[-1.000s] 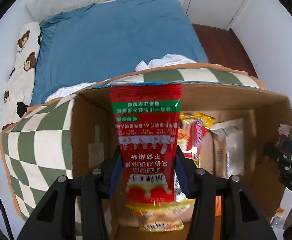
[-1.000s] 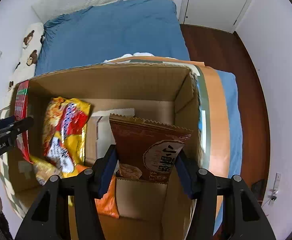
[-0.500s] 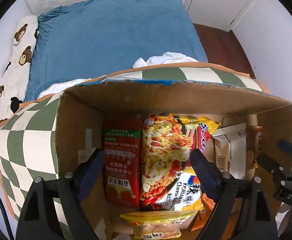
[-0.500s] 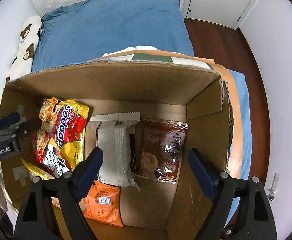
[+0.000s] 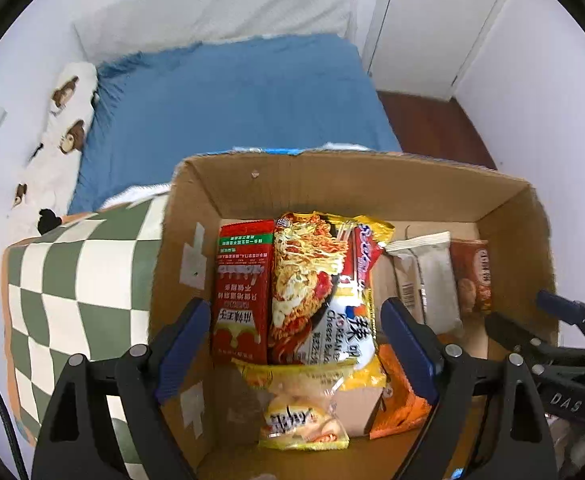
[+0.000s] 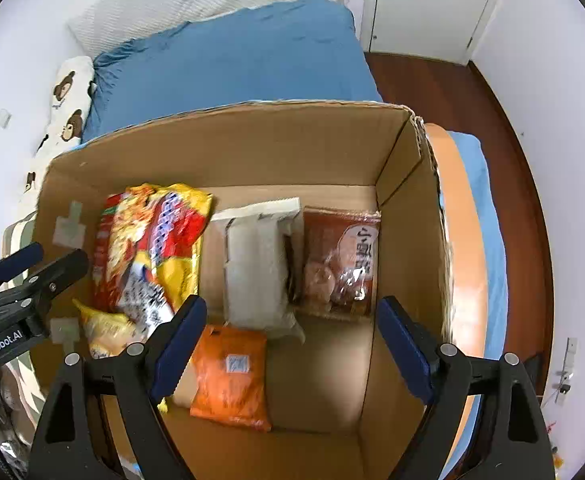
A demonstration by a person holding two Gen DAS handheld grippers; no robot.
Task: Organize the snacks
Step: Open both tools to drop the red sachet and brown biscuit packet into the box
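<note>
Inside the open brown cardboard box (image 5: 372, 188), the snacks stand in a row along the far wall: a red sauce packet with a green band (image 5: 243, 292) at the left, touching a big yellow-and-red noodle bag (image 5: 324, 284), then a white wrapped packet (image 6: 258, 268) and a brown biscuit packet (image 6: 342, 260) at the right end. Nearer the cameras, a small yellow snack pouch (image 5: 304, 412) and an orange packet (image 6: 230, 376) lie flat on the box floor. The left gripper (image 5: 296, 344) hovers above the box with its blue-padded fingers (image 5: 184, 336) spread wide and holding nothing. The right gripper (image 6: 292, 340) is likewise wide apart and empty over the box's right half. The box rests on a green-and-white checkered cloth (image 5: 76, 280), with a blue bed (image 6: 228, 60) beyond it.
</note>
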